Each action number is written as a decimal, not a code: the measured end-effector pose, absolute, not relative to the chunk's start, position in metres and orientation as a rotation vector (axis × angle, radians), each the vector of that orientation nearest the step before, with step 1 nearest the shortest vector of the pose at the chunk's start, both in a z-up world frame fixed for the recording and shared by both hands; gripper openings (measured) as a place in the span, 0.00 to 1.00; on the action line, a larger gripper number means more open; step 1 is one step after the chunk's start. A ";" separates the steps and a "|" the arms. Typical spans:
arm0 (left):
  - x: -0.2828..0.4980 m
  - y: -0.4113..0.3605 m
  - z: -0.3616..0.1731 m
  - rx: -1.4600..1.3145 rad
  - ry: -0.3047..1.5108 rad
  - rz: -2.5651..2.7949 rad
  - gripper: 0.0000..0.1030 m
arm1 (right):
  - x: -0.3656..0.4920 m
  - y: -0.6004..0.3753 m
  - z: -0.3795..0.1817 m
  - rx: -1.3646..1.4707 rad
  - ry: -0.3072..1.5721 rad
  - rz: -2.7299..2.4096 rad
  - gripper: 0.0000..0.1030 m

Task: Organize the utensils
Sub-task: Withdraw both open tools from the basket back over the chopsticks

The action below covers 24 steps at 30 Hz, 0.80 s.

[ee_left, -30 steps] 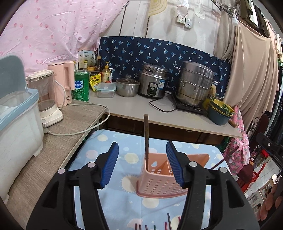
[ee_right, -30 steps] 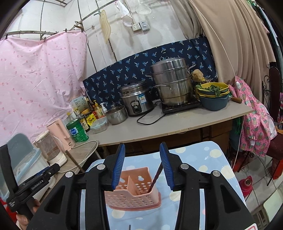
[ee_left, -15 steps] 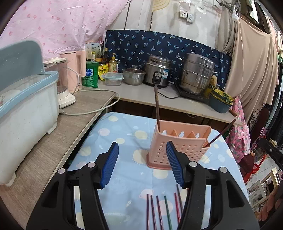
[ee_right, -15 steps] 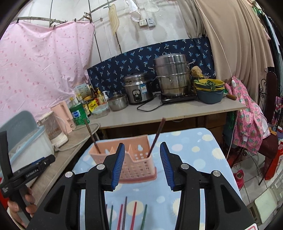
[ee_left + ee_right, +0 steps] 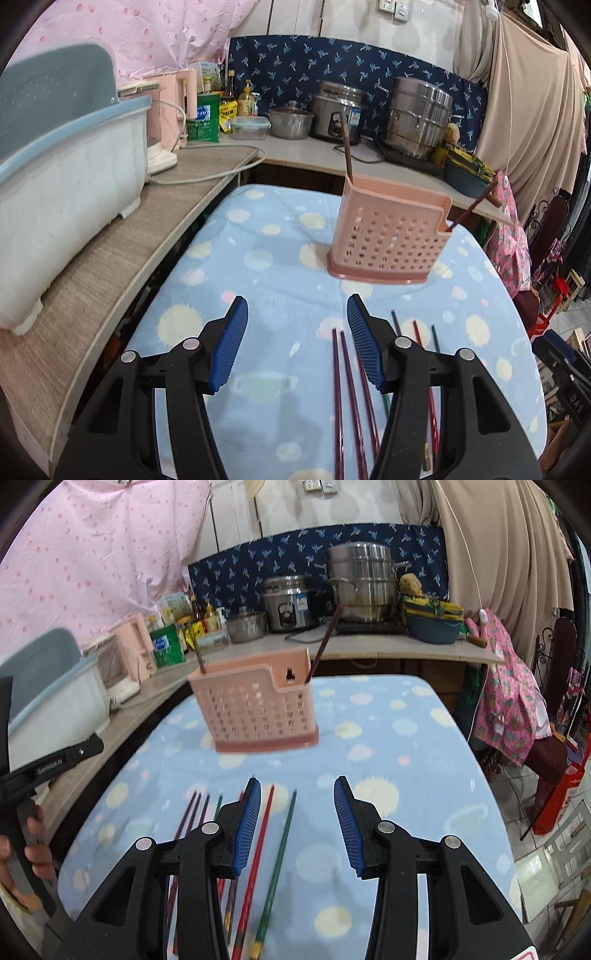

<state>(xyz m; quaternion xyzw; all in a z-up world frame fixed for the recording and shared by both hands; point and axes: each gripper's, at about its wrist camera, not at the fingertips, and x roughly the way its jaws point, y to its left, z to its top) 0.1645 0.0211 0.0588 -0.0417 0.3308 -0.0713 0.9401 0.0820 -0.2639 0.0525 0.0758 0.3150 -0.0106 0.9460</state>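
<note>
A pink perforated utensil basket (image 5: 388,243) (image 5: 258,716) stands on the blue dotted tablecloth (image 5: 266,280) with two dark chopsticks (image 5: 346,151) (image 5: 323,648) sticking up from it. Several coloured chopsticks (image 5: 345,398) (image 5: 284,834) lie side by side on the cloth in front of the basket. My left gripper (image 5: 297,339) hangs open above the cloth, its right finger over the chopsticks, nothing between the pads. My right gripper (image 5: 297,823) is open too, low over the red and green chopsticks, which lie between its fingers untouched.
A white and blue dish bin (image 5: 62,184) sits on the side counter at the left. The back counter (image 5: 332,155) holds a rice cooker, a steel steamer pot, bowls and bottles. A hand (image 5: 33,845) holds the other gripper at the left edge. Clothes hang to the right.
Both grippers have come down and drawn back from the basket toward the near end of the table. The lying chopsticks now show under the fingers. Both stay open as before.
</note>
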 end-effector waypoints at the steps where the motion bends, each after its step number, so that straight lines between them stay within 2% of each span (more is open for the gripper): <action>1: 0.162 0.021 0.055 -0.085 0.683 -0.146 0.52 | 0.079 -0.262 0.048 0.156 0.654 -0.020 0.40; 24: 0.097 0.014 -0.017 -0.041 0.835 -0.177 0.52 | 0.034 -0.223 -0.035 0.142 0.826 0.001 0.40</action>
